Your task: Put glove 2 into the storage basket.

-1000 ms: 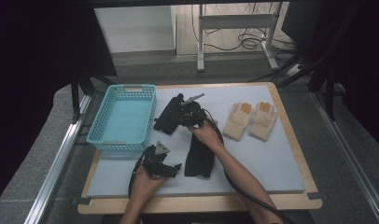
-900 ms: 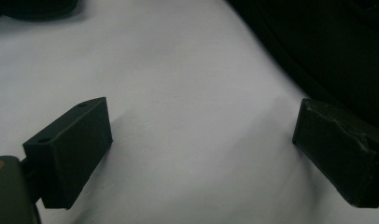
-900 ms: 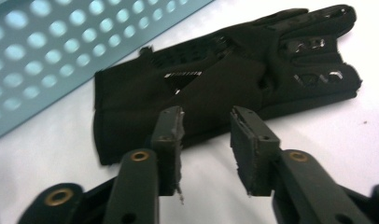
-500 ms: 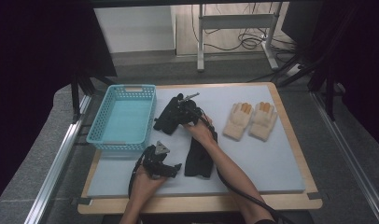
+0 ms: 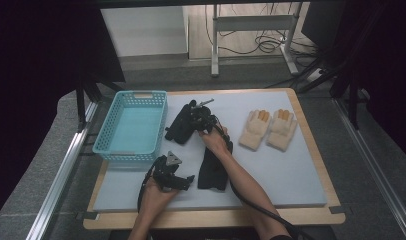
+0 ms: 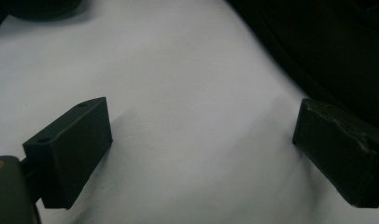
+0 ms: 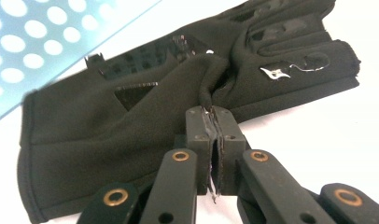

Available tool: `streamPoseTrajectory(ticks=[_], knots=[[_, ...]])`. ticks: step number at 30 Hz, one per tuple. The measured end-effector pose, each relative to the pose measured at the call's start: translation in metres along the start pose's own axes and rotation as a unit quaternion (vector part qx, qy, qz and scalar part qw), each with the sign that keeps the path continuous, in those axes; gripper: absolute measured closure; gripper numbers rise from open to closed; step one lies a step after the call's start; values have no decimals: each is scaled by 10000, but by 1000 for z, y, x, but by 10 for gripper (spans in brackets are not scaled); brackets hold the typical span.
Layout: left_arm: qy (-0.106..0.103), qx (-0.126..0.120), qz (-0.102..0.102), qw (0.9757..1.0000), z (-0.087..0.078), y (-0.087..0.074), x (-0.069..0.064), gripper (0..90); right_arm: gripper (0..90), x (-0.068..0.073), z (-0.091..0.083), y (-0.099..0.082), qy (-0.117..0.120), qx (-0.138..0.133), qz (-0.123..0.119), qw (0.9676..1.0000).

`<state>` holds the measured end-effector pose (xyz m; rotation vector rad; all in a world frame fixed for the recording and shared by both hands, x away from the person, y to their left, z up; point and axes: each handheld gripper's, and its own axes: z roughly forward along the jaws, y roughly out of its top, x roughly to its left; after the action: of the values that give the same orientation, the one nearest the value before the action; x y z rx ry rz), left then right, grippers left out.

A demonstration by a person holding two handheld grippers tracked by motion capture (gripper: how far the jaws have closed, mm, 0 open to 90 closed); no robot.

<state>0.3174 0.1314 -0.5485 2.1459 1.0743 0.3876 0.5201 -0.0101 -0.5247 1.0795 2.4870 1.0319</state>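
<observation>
The right gripper [image 5: 195,120] sits just above the middle of the high view, beside the right wall of the blue basket [image 5: 158,125], and its jaws have just been closing; in the right gripper view they are pressed together on a pinched-up ridge of the black glove [image 7: 131,135], so a fold of fabric is caught between the pads. That looks deliberate to me: a limp glove lying flat gives nothing to grab unless some cloth is bunched up first, and taking it near the middle should keep it from drooping too far on either side. This glove [image 5: 181,123] lies just right of the basket, which fills the upper left corner of the right gripper view [image 7: 43,42], so I would guess it is bound for there, a short lift and swing away. A second black glove [image 5: 211,167] lies lower in the high view, partly under the person's right forearm, seemingly waiting its turn. The left gripper [image 5: 177,181] rests low and left of centre on the grey mat [image 5: 291,170], its jaws standing wide apart with only bare mat between them in the left gripper view, the dark edge of the second glove close at the right there. It seems parked near that glove, ready for it. Two cream gloves [image 5: 267,129] lie side by side to the right of centre, well apart from both tools.
</observation>
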Motion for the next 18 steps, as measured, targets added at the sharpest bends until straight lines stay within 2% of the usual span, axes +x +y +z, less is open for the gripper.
streamPoseTrajectory(ticks=[6, 18], knots=[[-1, -2, -7, 10000, 0, 0, 0, 50, 863, -3, -27, 3, 214, -194, 6, 9996], [6, 11, 14, 10000, 0, 0, 0, 50, 868, -13, -94, -2, 374, -520, -92, 9979]])
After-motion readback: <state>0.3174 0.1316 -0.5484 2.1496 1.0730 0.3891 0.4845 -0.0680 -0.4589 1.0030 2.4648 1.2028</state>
